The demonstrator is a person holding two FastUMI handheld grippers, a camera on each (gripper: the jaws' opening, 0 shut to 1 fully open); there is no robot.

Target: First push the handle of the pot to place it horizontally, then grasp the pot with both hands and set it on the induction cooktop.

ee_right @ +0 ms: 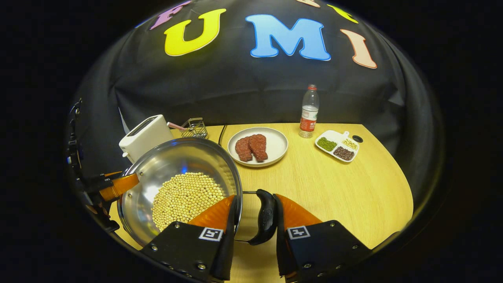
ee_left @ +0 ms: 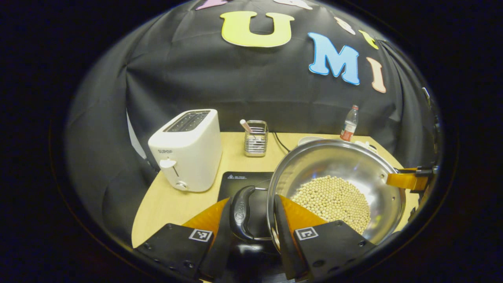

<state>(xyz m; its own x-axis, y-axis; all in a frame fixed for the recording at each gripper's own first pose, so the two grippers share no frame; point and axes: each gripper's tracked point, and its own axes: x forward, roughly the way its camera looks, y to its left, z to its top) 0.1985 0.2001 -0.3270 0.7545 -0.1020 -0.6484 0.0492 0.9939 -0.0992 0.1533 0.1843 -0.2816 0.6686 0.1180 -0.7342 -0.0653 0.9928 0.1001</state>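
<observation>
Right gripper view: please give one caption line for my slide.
Right gripper with its fingers around a side handle of the bean-filled steel pot, beside a plate of meat on the wooden table.

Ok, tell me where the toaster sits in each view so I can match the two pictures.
Left gripper view: the toaster stands large at left of centre, on the table's left edge, left of the pot.
Right gripper view: the toaster is small, at upper left, just behind the pot's rim.
Shared landmark: the wire basket stands just to the toaster's right in both views.
</observation>
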